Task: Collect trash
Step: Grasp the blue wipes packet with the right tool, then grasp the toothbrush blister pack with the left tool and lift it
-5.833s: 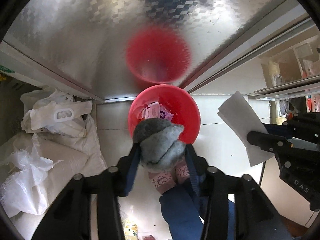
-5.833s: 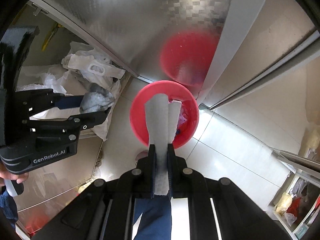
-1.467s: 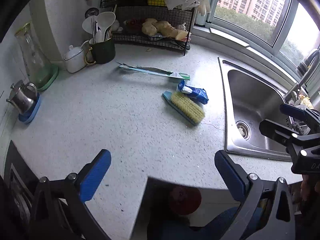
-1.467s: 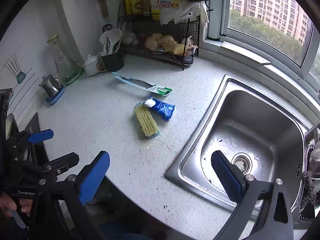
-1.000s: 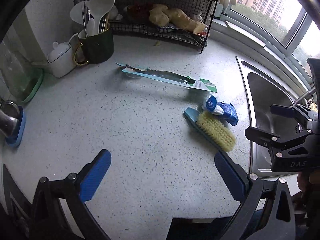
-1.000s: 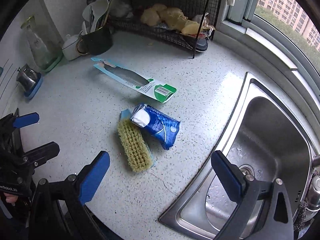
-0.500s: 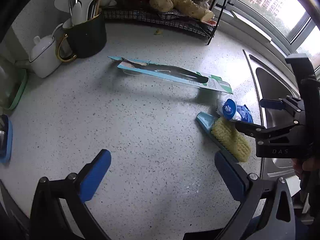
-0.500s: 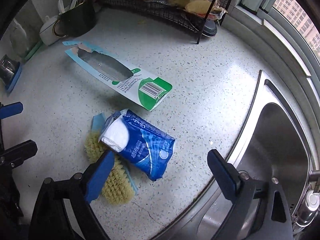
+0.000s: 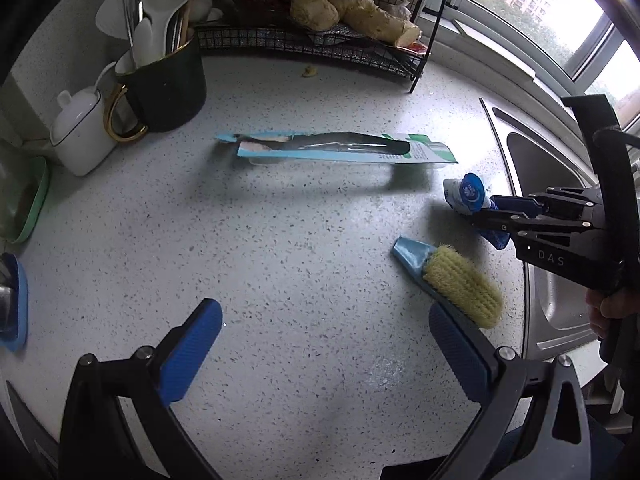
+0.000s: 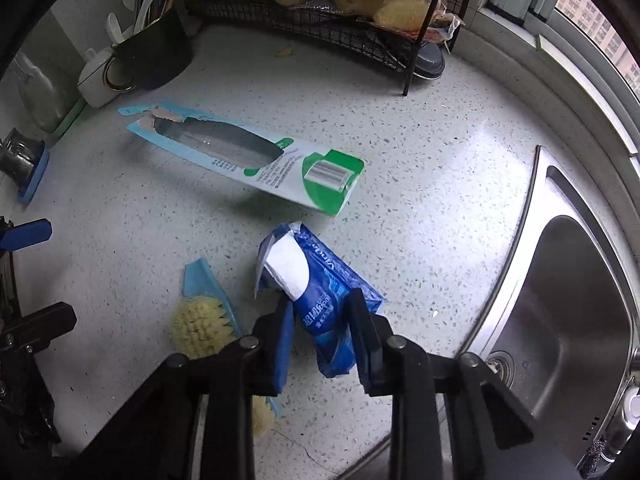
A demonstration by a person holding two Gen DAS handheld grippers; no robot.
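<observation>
A blue tissue pack with white tissue showing at its torn end lies on the speckled counter, near the sink. My right gripper points down over it, its jaws closing with the pack pinched between the pads. The left wrist view has the same gripper at the right, on the pack. A long blue and green card package lies further back. My left gripper hangs open over bare counter with nothing between its fingers.
A yellow-bristled scrub brush lies just left of the pack. The steel sink is at the right. At the back stand a black wire rack with ginger, a dark mug of utensils and a white pot.
The right gripper has come down over the blue tissue pack and its jaws have closed from wide open onto it. The left gripper moved a little nearer the counter and stays open.
</observation>
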